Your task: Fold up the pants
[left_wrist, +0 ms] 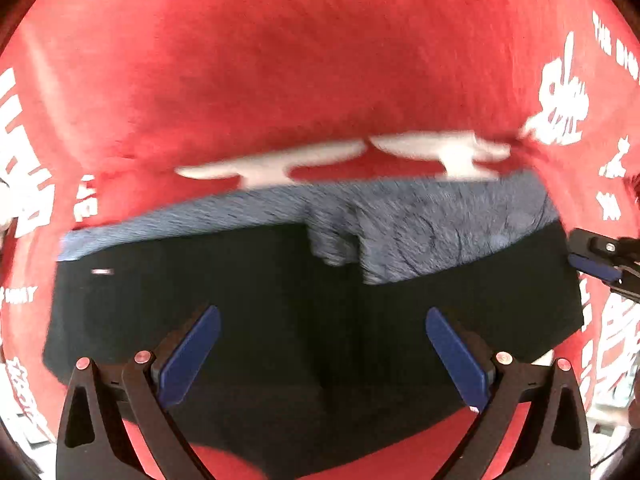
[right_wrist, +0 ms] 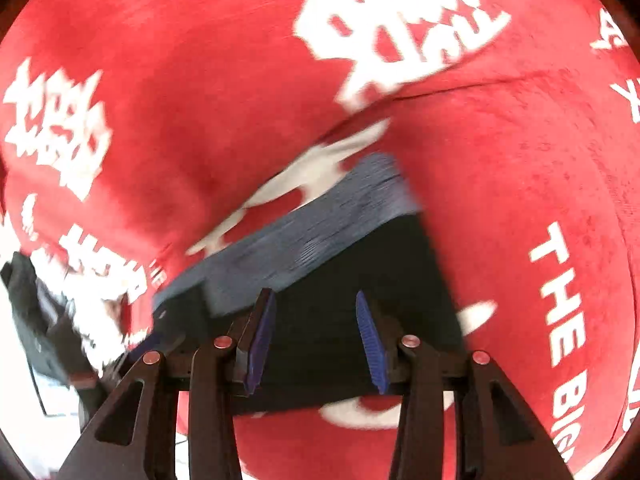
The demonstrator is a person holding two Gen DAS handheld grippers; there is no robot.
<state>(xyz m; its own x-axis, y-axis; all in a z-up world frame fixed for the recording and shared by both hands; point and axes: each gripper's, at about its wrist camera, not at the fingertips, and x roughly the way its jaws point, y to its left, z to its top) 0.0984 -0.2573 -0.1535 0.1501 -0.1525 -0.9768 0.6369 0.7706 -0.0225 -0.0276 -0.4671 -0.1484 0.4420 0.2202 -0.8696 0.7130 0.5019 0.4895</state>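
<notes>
Left gripper (left_wrist: 323, 354) spread wide, empty, over the pants (left_wrist: 256, 300); right gripper (right_wrist: 316, 340) parted too (blurred), red blanket (left_wrist: 280, 60) all around.

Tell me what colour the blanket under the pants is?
Red with white lettering, best seen in the right wrist view: blanket.

A plush red blanket (left_wrist: 280, 72) printed with large white Chinese characters and white English capital letters fills both views, wrinkled into soft folds. A blurred dark object (right_wrist: 36, 320) sits at its left edge.
</notes>
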